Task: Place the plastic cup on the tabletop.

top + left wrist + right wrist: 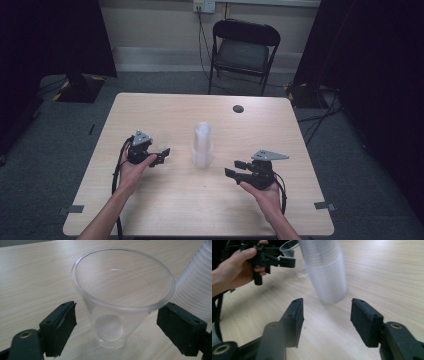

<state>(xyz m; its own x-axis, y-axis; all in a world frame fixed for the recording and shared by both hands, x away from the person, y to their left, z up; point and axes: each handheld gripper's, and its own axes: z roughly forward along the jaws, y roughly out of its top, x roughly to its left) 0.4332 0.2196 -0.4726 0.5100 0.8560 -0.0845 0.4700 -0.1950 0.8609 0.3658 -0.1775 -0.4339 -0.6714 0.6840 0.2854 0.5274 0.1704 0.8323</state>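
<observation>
A stack of clear plastic cups (202, 145) stands upright in the middle of the wooden table (200, 210). To its left a single clear cup (162, 139) stands upright. My left gripper (159, 150) is open around that cup (120, 302); its pads (60, 325) sit on either side of the wall, a little apart from it. The stack (197, 285) rises just to the cup's right. My right gripper (234, 168) is open and empty, right of the stack and pointing at it (324, 270). The right gripper view also catches the left gripper (284, 262) and the single cup (289, 247).
A small dark round disc (238, 108) lies on the far part of the table. A black folding chair (243, 50) stands behind the table. Grey tape marks (75, 209) (325, 205) sit near the front corners. Bare wood lies in front of the stack.
</observation>
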